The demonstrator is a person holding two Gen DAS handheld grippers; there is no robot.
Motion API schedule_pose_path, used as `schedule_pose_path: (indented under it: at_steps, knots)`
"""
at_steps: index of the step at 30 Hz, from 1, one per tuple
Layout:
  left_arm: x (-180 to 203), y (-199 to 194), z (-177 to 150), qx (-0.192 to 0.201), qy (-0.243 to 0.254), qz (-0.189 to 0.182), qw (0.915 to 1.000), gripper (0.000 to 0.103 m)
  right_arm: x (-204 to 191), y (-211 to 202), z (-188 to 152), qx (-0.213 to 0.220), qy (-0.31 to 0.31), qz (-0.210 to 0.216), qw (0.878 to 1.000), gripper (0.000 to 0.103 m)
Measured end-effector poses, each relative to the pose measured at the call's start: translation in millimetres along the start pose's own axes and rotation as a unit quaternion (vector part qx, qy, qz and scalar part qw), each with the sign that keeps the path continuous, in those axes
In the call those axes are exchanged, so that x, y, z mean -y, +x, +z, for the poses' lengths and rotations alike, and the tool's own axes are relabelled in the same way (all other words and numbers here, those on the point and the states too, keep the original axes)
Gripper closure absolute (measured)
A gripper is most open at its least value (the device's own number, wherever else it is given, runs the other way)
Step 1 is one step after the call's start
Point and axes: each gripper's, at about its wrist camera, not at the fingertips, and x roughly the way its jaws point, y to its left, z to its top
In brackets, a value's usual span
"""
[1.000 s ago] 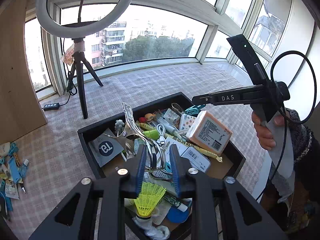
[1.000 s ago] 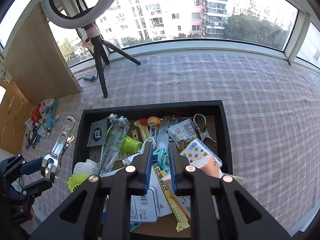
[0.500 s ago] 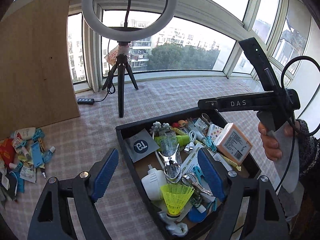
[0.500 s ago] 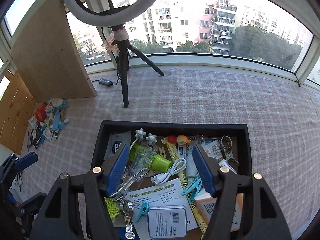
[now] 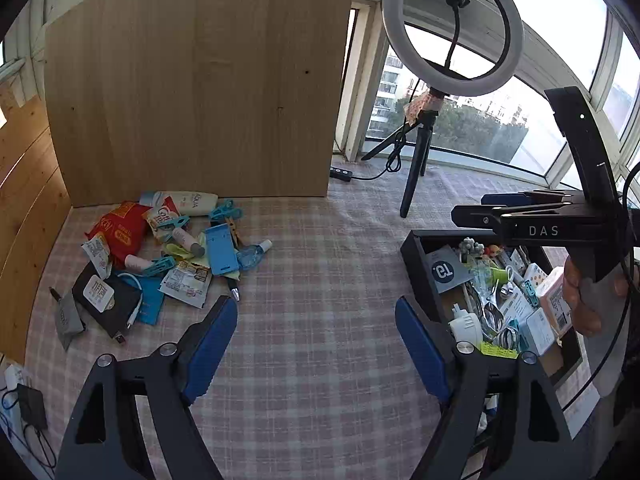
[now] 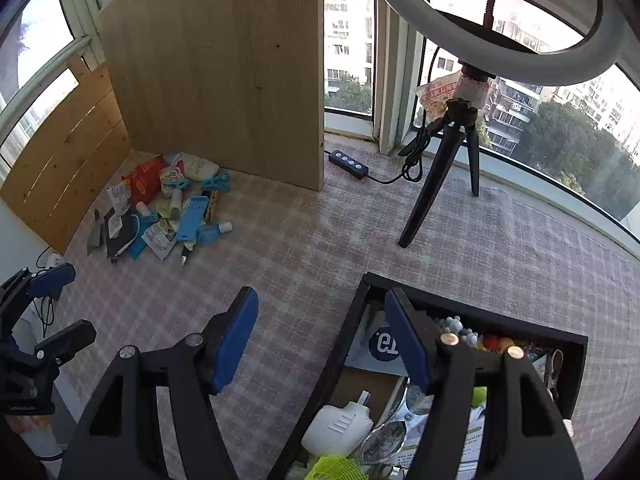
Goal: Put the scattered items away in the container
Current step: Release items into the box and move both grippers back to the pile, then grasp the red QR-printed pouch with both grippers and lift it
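A black container (image 5: 412, 249) on the right of the checked cloth holds many small items; it also shows in the right wrist view (image 6: 480, 315). A pile of scattered items (image 5: 168, 248) lies at the far left by the wooden board, also seen in the right wrist view (image 6: 168, 208). My left gripper (image 5: 316, 348) is open and empty over bare cloth between pile and container. My right gripper (image 6: 320, 344) is open and empty above the container's left rim. The right gripper also shows in the left wrist view (image 5: 516, 210).
A ring light on a black tripod (image 5: 420, 172) stands behind the container, with a power strip (image 6: 348, 164) and cable beside it. A tall wooden board (image 5: 192, 80) and a slatted wood panel (image 6: 64, 152) wall in the pile. Windows run along the back.
Both grippers opened, dropping the metal clip and the orange box into the container, then swung left. The scattered pile is now in view.
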Motion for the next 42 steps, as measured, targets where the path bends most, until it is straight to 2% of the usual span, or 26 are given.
schedule_pose_path:
  at_steps: [7, 10, 14, 18, 21, 25, 29, 32, 36, 39, 42]
  knots:
    - [-113.8, -9.0, -1.6, 0.002, -0.051, 0.046, 0.9976, 0.023, -99.1, 20.6, 36.0, 0.002, -0.036, 0.035, 0.999, 0.038]
    - [-174.4, -8.2, 2.3, 0.004, -0.089, 0.051, 0.9947, 0.023, -143.8, 38.9, 55.3, -0.014, -0.033, 0.07, 0.997, 0.038]
    - [-249.3, 3.7, 13.6, -0.001, -0.139, 0.061, 0.9883, 0.024, -194.6, 67.2, 85.9, -0.022, -0.036, 0.088, 0.995, 0.038]
    - [-298.7, 25.7, 28.5, -0.009, -0.16, 0.061, 0.9851, 0.024, -231.7, 107.7, 117.3, -0.056, -0.022, 0.112, 0.992, 0.038]
    - [-323.0, 50.2, 45.9, -0.016, -0.159, 0.061, 0.9853, 0.024, -249.0, 139.4, 134.0, -0.073, -0.012, 0.11, 0.991, 0.038]
    - [-344.0, 91.0, 66.7, -0.035, -0.162, 0.04, 0.9854, 0.032, -260.8, 184.4, 142.3, -0.106, 0.015, 0.119, 0.987, 0.042]
    - [-347.3, 128.7, 74.4, -0.062, -0.15, 0.025, 0.9864, 0.035, -264.6, 228.7, 137.1, -0.148, 0.046, 0.133, 0.979, 0.054]
    - [-349.2, 149.4, 75.8, -0.075, -0.151, 0.013, 0.9855, 0.035, -263.4, 251.8, 133.7, -0.168, 0.074, 0.149, 0.972, 0.055]
    - [-352.1, 171.9, 78.8, -0.089, -0.158, -0.001, 0.9833, 0.035, -267.2, 267.0, 134.7, -0.173, 0.087, 0.164, 0.967, 0.055]
    - [-353.7, 186.1, 80.4, -0.098, -0.163, -0.006, 0.9817, 0.035, -270.7, 273.0, 139.1, -0.168, 0.088, 0.163, 0.968, 0.055]
    - [-358.0, 192.5, 82.2, -0.096, -0.183, -0.027, 0.9781, 0.035, -270.7, 280.2, 143.3, -0.165, 0.093, 0.162, 0.968, 0.055]
